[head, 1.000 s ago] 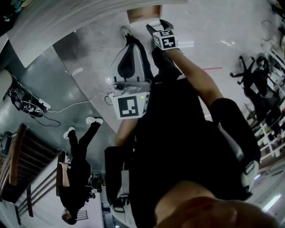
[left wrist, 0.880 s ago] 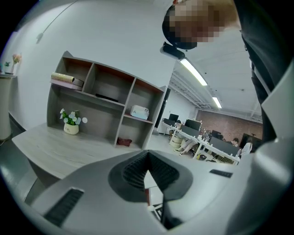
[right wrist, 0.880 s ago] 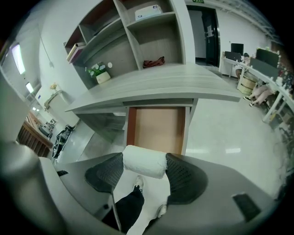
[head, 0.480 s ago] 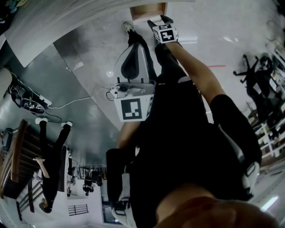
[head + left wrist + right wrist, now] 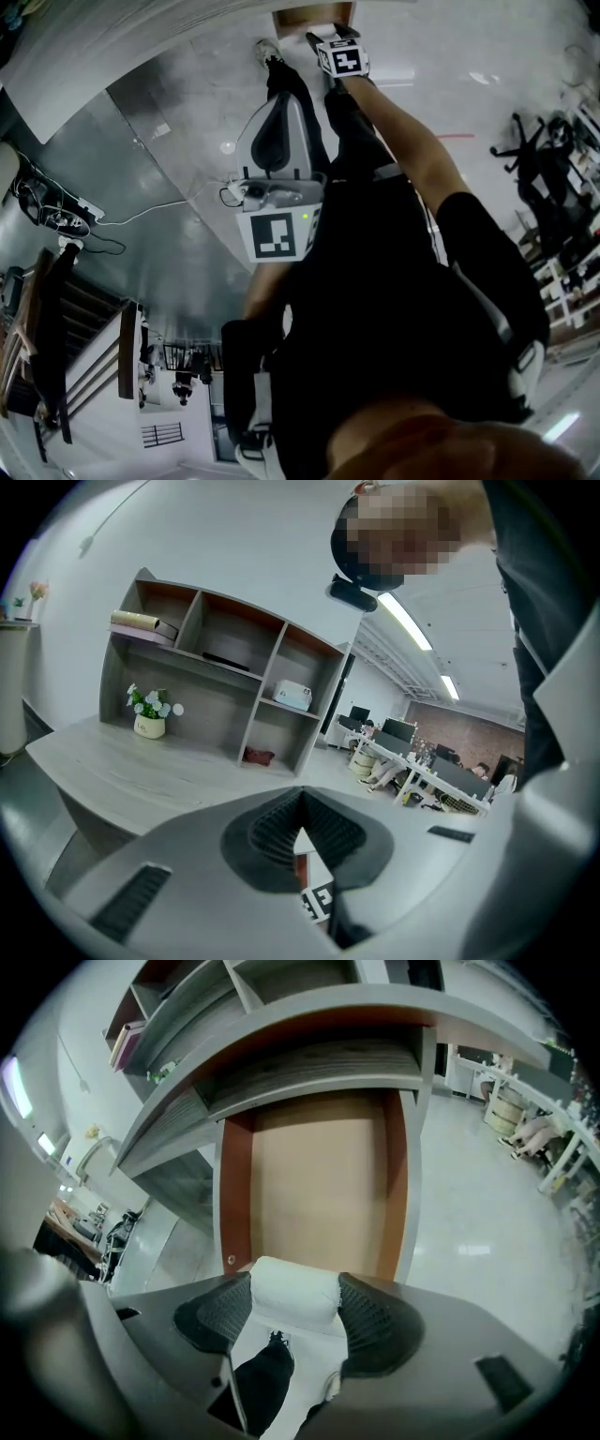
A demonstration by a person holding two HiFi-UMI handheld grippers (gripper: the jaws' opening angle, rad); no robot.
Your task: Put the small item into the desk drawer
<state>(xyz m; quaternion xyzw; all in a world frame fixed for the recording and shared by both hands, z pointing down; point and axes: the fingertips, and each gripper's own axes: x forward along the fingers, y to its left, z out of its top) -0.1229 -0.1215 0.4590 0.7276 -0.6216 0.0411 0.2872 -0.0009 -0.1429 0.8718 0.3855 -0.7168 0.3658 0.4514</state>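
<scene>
My right gripper (image 5: 336, 37) reaches out ahead of me at arm's length, and its jaws pinch the small item (image 5: 294, 1290) — a soft white roll, pressed on both sides by the black ribbed pads (image 5: 217, 1314). The roll lies crosswise between them, held in the air at the near end of the open desk drawer (image 5: 319, 1176). The drawer is pulled out from under the grey desk (image 5: 309, 1012), showing a pale wooden bottom and reddish-brown side walls. The roll is not touching the drawer as far as I can tell.

My left gripper (image 5: 300, 803) is drawn in close to my body, pointing up and across the room. Its jaws are pressed together at the tips, with nothing between them. Through the narrow gap behind the tips I can make out only a sliver of a square marker. Beyond them stands a grey shelf unit (image 5: 225, 677) on the desk top, and a small white pot of flowers (image 5: 147, 712) sits in front of it. Below the right jaws my dark trouser leg and shoe (image 5: 267, 1368) stand on the glossy floor (image 5: 187, 141).
</scene>
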